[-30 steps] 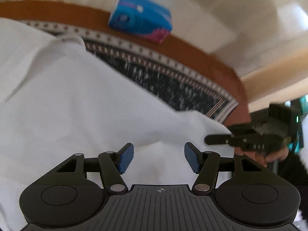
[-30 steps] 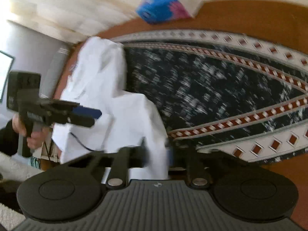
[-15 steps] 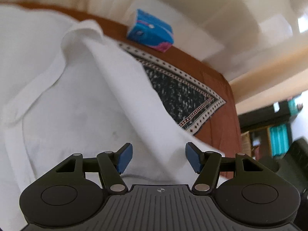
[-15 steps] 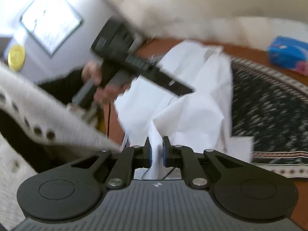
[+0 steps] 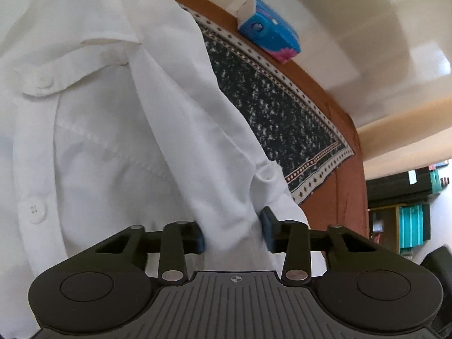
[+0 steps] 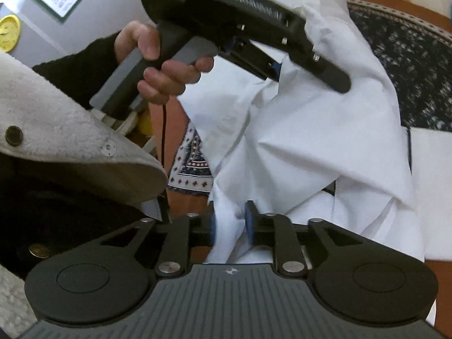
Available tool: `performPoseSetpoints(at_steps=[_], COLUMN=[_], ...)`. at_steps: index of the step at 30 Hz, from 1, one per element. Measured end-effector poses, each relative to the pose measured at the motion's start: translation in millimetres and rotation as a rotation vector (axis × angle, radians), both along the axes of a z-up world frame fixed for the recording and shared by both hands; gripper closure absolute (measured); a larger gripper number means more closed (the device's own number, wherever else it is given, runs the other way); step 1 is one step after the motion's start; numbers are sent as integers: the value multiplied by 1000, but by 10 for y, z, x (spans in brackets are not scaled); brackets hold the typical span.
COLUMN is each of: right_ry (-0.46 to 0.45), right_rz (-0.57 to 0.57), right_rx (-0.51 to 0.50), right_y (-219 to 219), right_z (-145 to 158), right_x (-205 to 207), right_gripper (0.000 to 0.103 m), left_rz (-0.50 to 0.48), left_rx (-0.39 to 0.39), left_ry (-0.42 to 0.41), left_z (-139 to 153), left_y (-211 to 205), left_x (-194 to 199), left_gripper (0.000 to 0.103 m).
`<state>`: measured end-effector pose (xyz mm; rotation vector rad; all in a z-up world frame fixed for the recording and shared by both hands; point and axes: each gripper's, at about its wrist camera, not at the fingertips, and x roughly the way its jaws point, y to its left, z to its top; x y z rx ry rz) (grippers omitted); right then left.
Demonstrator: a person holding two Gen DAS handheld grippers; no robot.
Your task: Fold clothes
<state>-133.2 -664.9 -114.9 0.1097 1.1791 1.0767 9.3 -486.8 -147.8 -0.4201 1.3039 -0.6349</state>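
The white button-up shirt [image 5: 118, 130] hangs bunched and lifted above the patterned cloth [image 5: 285, 107] on the brown table [image 5: 346, 166]; no fold is made yet, so I judge the task barely begun, with spreading and all folds still to do. The left gripper [image 5: 234, 233] points steeply down, its jaws closing on a sleeve-like fold of the shirt between the blue pads [image 5: 267, 223]. A person's hand [image 6: 158, 62] holds that tool by its handle. The right gripper [image 6: 230, 224], also angled down, is opening its jaws, a strip of shirt fabric still between them. A blue tissue pack [image 5: 268, 29] sits at the table's far edge.
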Motion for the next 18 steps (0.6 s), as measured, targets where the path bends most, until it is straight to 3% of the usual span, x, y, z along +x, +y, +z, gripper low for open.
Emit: performPoseSetpoints(at_steps=[4, 7, 11, 13, 18], right_ry=[-9, -44, -34, -6, 10], right_rz=[-122, -325, -485, -495, -453], right_rx=[61, 89, -71, -141, -244], right_y=[-450, -929, -1200, -1222, -1151], right_z=[339, 493, 137, -139, -578], right_x=[113, 319, 677, 780, 847], right_gripper=[49, 46, 45, 51, 52], left_rz=[-25, -19, -14, -13, -11], left_rx=[-7, -17, -18, -14, -5], left_ry=[-16, -6, 1, 2, 6], left_z=[45, 20, 4, 4, 3], left_y=[53, 88, 90, 87, 78], left_x=[-32, -33, -31, -30, -30], left_gripper=[79, 79, 79, 79, 77])
